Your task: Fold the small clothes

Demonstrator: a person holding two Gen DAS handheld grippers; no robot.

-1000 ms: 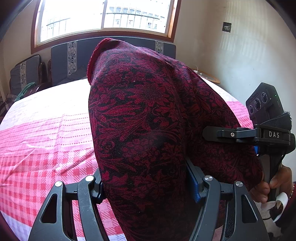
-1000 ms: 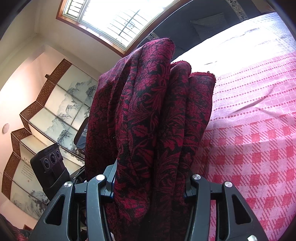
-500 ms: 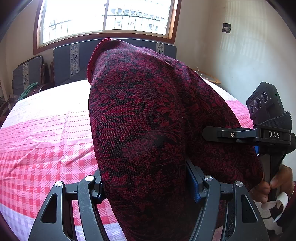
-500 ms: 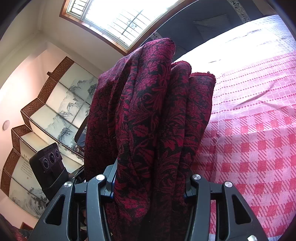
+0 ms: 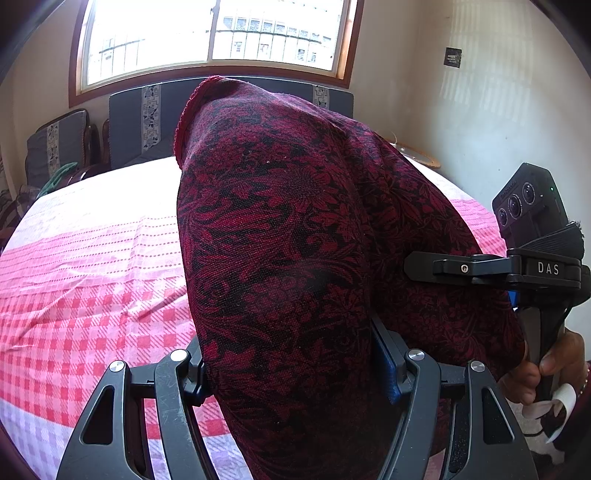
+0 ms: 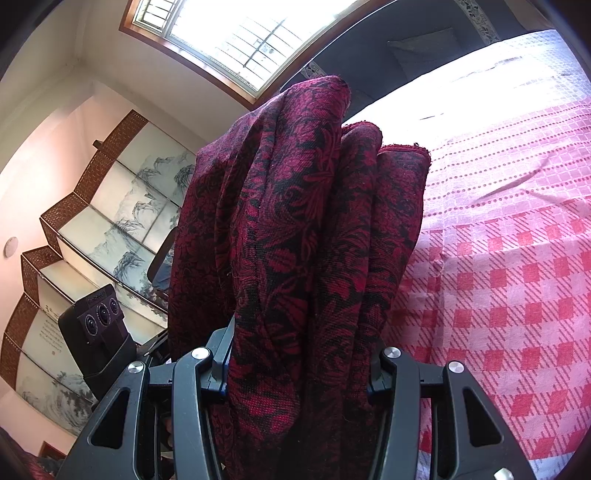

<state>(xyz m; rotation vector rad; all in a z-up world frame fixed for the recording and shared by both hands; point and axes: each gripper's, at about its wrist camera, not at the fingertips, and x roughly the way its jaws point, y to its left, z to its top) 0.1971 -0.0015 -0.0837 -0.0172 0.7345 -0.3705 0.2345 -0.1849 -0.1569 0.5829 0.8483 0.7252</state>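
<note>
Dark red patterned cloth point(image 5: 288, 266) hangs bunched, clamped in both the left gripper point(image 5: 291, 365) and the right gripper point(image 6: 299, 365), lifted above the pink checked tablecloth point(image 5: 92, 280); it looks gathered rather than folded, so spreading it flat and folding both seem left

Bright wood-framed window point(image 5: 214, 35) on far wall, dark cushioned bench point(image 5: 147, 122) below; cream wall point(image 5: 480, 122) right. Folding painted screen point(image 6: 92, 236) at left. Pink checked tablecloth point(image 5: 92, 288) near.
</note>
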